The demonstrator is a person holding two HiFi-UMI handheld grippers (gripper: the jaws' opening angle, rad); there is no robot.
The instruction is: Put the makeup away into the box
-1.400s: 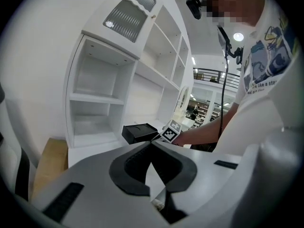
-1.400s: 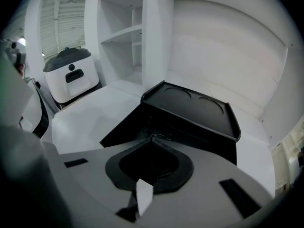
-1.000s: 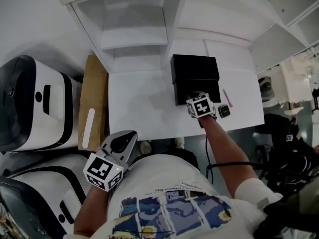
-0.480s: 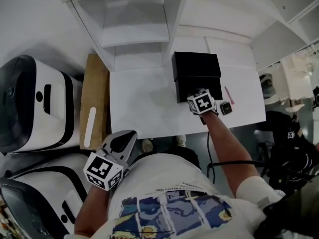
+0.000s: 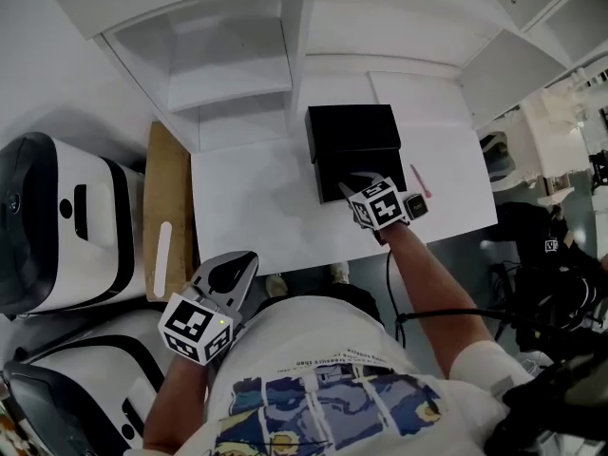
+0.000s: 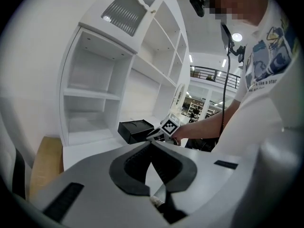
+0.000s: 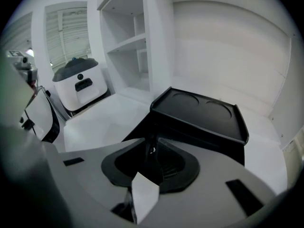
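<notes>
only overhead, pink stick (image 5: 419, 180) beside box (image 5: 351, 131)

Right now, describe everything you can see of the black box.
The black box is matt, rectangular, plastic-looking. Its top has a raised rim and two shallow round recesses. Below, a lower part juts forward, open at the top. It stands on the white table, near the shelf unit. The right gripper hangs over the open front; its fingers have just been opening, a slim dark thing between them. Whether they touch the box can't be told.
</notes>
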